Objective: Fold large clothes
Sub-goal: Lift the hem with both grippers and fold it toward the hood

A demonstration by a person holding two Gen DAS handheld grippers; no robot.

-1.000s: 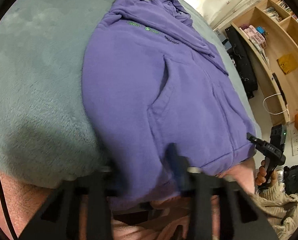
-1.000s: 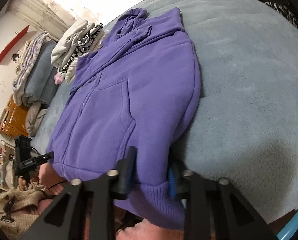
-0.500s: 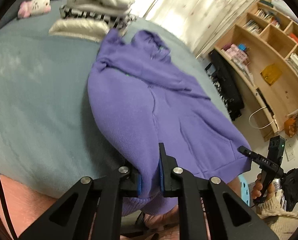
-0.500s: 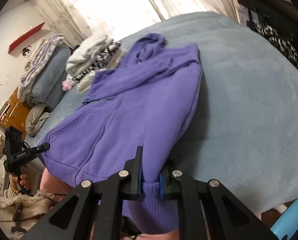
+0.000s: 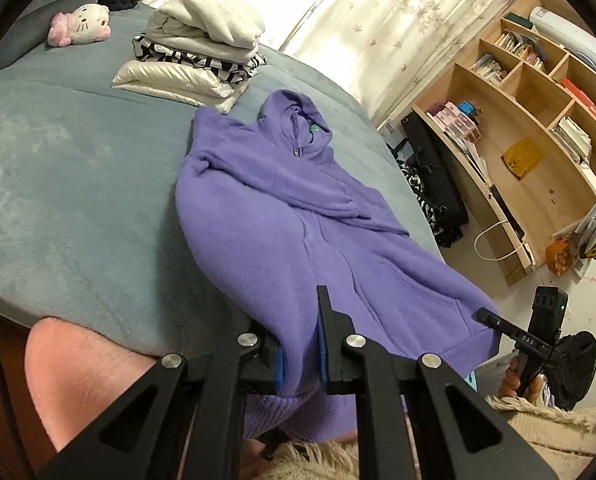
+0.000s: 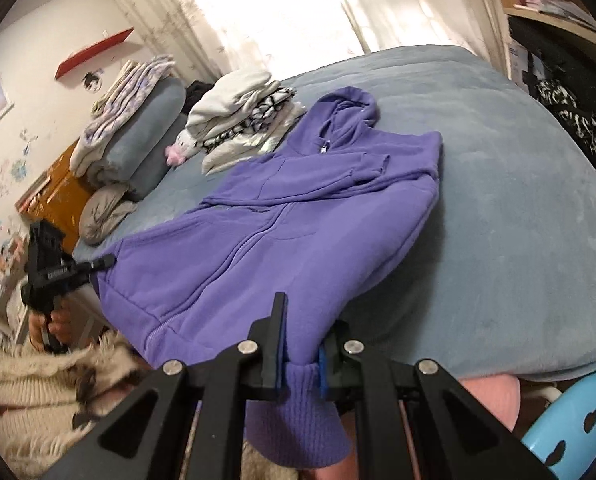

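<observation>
Purple zip hoodie [image 5: 281, 216] lying face up on the grey-blue bed [image 5: 69, 200], hood toward the window, sleeves crossed over the chest, hem at the near edge of the mattress.

I judge the hoodie to be thick fleece: soft, limp and fairly heavy for a garment. It should sag between two holds and drag on the plush cover rather than slide freely. It is neither fragile nor slippery. The ribbed hem band is the firmest edge and the best place to take hold, one corner to each hand, so that the body hangs evenly.

Left gripper [image 5: 298, 356]: jaws have just been closing and now pinch the ribbed hem at the hoodie's left-hand corner, with cloth bunched between the blue pads and a fold hanging below them.

Right gripper [image 6: 298, 364]: jaws have likewise just been closing and pinch the opposite hem corner; the ribbed cuff-like band droops beneath the pads.

From each gripper the hoodie stretches forward and away, its near part lifted off the bed while shoulders and hood rest on the cover. In each view the other gripper appears at the far hem corner, so the hem spans between both.

A stack of folded clothes [image 5: 201, 52] sits beyond the hood, apart from it.
</observation>
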